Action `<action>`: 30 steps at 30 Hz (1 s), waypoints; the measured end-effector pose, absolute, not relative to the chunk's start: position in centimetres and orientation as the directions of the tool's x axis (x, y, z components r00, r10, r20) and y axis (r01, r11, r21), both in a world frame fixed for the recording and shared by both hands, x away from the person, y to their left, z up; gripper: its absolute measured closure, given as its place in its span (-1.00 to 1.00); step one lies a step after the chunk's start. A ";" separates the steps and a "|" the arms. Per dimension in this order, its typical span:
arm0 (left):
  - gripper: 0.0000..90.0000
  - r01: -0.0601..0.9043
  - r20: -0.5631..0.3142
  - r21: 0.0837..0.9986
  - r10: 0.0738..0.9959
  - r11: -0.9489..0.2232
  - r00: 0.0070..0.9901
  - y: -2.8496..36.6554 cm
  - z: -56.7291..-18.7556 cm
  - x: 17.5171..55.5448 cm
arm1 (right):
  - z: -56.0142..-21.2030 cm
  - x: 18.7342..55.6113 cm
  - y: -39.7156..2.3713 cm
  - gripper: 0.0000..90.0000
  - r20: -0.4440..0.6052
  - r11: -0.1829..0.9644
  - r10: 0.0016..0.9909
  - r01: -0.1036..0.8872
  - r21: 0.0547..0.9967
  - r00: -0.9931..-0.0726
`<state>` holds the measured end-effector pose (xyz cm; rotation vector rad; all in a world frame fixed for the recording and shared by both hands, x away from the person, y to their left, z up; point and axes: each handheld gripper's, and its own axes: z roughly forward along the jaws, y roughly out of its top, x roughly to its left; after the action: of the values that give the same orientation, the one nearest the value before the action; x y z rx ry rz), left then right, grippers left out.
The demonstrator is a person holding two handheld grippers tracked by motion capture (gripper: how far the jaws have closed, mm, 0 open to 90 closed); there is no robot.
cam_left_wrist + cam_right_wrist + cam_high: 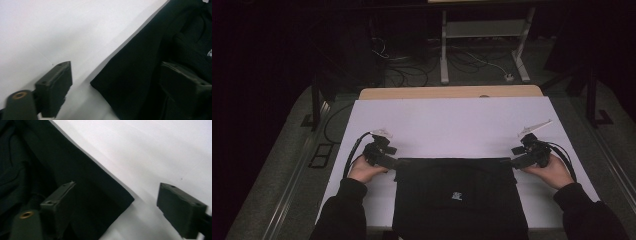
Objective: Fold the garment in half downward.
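A folded black garment (pixel 472 210) with a small white logo (pixel 456 195) lies at the near middle of the white sheet (pixel 452 125). My left gripper (pixel 395 162) sits at the garment's far left corner and my right gripper (pixel 513 162) at its far right corner. In the left gripper view the jaws (pixel 116 67) stand wide apart, one finger over the bare sheet and the other over the black cloth (pixel 140 62), with the corner between them. The right gripper view mirrors this: open jaws (pixel 117 187) straddle the cloth corner (pixel 82 182). Neither pad visibly presses the cloth.
The white sheet covers a wooden table whose far edge (pixel 447 92) shows. Behind it stand a white frame (pixel 444 50) and loose cables (pixel 412 70) on the dark floor. The person's dark sleeves (pixel 339 215) come in at the bottom corners.
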<state>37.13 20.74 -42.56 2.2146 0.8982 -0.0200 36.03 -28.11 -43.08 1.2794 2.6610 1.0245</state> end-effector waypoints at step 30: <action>0.70 0.611 -0.240 0.583 0.605 -0.536 0.759 20.6 -43.7 37.4 | -44.4 37.3 -29.5 0.71 0.358 0.396 0.691 0.743 0.539 -0.628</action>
<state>37.45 20.60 -43.69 2.2871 0.9055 -0.0120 37.32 -29.50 -44.43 1.3839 2.6868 1.1035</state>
